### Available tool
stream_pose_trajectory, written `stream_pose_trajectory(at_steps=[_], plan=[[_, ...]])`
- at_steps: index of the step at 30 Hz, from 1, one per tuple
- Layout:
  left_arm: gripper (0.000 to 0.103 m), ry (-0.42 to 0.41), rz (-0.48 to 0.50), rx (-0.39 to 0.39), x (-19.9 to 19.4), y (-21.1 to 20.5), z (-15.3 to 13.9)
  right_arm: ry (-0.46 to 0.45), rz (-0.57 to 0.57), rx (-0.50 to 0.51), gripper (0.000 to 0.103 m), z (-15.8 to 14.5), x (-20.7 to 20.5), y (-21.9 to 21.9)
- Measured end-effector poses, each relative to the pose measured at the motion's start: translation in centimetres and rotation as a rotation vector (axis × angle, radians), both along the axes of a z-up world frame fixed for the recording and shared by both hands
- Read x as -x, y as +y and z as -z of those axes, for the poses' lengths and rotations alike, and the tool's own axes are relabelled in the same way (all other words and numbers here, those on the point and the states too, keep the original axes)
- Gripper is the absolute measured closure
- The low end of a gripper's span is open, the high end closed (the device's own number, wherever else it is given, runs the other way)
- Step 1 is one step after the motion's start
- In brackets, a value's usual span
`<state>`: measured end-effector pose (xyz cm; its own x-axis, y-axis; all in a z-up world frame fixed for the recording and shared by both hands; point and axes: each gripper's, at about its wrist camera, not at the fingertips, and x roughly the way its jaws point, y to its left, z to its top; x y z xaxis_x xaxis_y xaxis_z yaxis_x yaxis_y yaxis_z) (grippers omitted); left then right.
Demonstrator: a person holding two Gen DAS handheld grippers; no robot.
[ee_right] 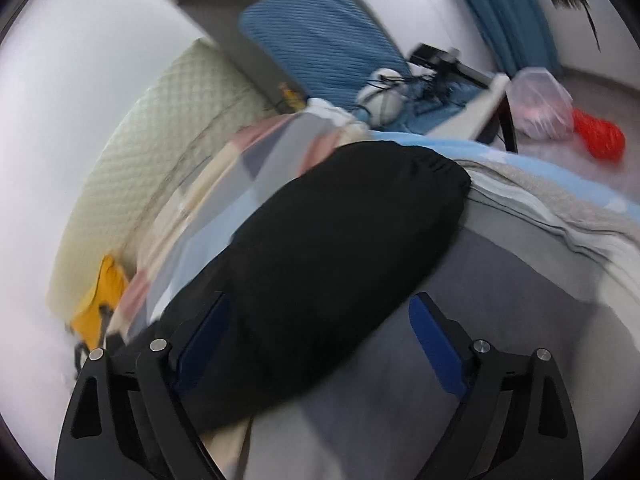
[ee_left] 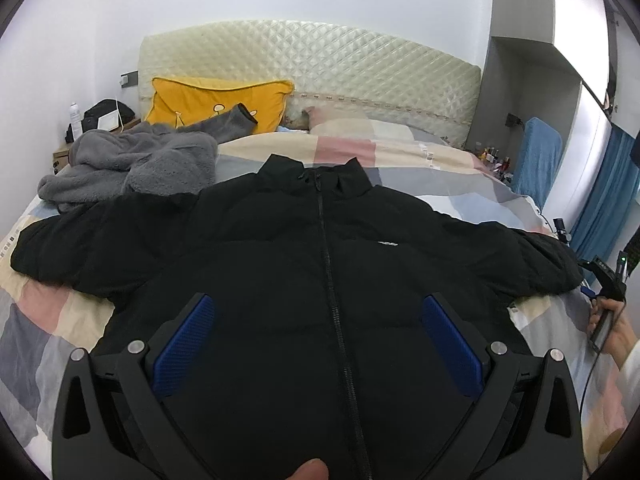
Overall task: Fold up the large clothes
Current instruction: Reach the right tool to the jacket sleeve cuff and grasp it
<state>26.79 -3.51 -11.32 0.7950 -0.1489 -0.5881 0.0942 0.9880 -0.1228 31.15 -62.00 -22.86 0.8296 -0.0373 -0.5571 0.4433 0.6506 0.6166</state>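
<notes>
At the far left of the left wrist view, a wooden nightstand [ee_left: 64,152] carries a white bottle [ee_left: 74,114] and a black bag [ee_left: 108,112] against the pale wall. Next to it begins the bed [ee_left: 40,320], covered by a quilt in blocks of cream, pink, grey and pale blue. A grey fleece garment [ee_left: 136,164] lies bunched at its upper left corner, and behind that a yellow cushion [ee_left: 216,100] leans on the cream quilted headboard [ee_left: 312,64].

The black puffer jacket [ee_left: 320,264] lies front up across the middle of the bed, zipped, collar toward the headboard, both sleeves spread out sideways. The left gripper [ee_left: 318,344] hangs over its lower front with the jaws wide apart and nothing between the blue pads [ee_left: 184,348].

Further right, small bottles [ee_left: 496,158] crowd a ledge beside the headboard, then a blue padded board [ee_left: 536,156] and a blue curtain [ee_left: 600,196]. At the right edge the person's right hand [ee_left: 612,332] holds the other tool.

The right wrist view is blurred. The right gripper [ee_right: 320,340] stands wide, gripping nothing, with the jacket's right sleeve [ee_right: 340,248] lying on the quilt between and beyond the jaws, its cuff at the bed's edge. On the floor beyond lie a clear plastic bag [ee_right: 540,104] and a red item [ee_right: 600,138].
</notes>
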Motion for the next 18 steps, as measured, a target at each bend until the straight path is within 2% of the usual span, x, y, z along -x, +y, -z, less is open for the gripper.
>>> stream_pose_trajectory(at_steps=[4, 9, 13, 15, 16, 17, 18], plan=[[0.0, 0.02, -0.016, -0.002, -1.0, 0.2, 0.8, -0.002, 0.04, -0.049, 0.013, 2.0, -2.0, -1.7], [0.0, 0.029, -0.045, -0.04, -1.8, 0.1, 2.0, 0.011, 0.142, -0.031, 0.01, 3.3, -2.9, -3.8], [0.0, 0.047, -0.052, -0.066, -2.5, 0.1, 3.0, -0.007, 0.176, -0.033, 0.007, 3.6, -3.8, -4.8], [0.0, 0.059, -0.061, -0.084, -2.9, 0.2, 3.5, -0.012, 0.181, -0.055, 0.01, 3.4, -4.1, -5.1], [0.0, 0.068, -0.06, -0.083, -3.0, 0.2, 3.8, -0.033, 0.178, -0.071, 0.021, 3.2, -4.0, -5.2], [0.0, 0.073, -0.059, -0.082, -3.1, 0.1, 3.9, -0.042, 0.167, -0.082, 0.043, 3.1, -4.1, -5.2], [0.0, 0.079, -0.059, -0.078, -3.1, 0.2, 4.1, -0.032, 0.157, -0.083, 0.053, 2.8, -4.2, -5.3]])
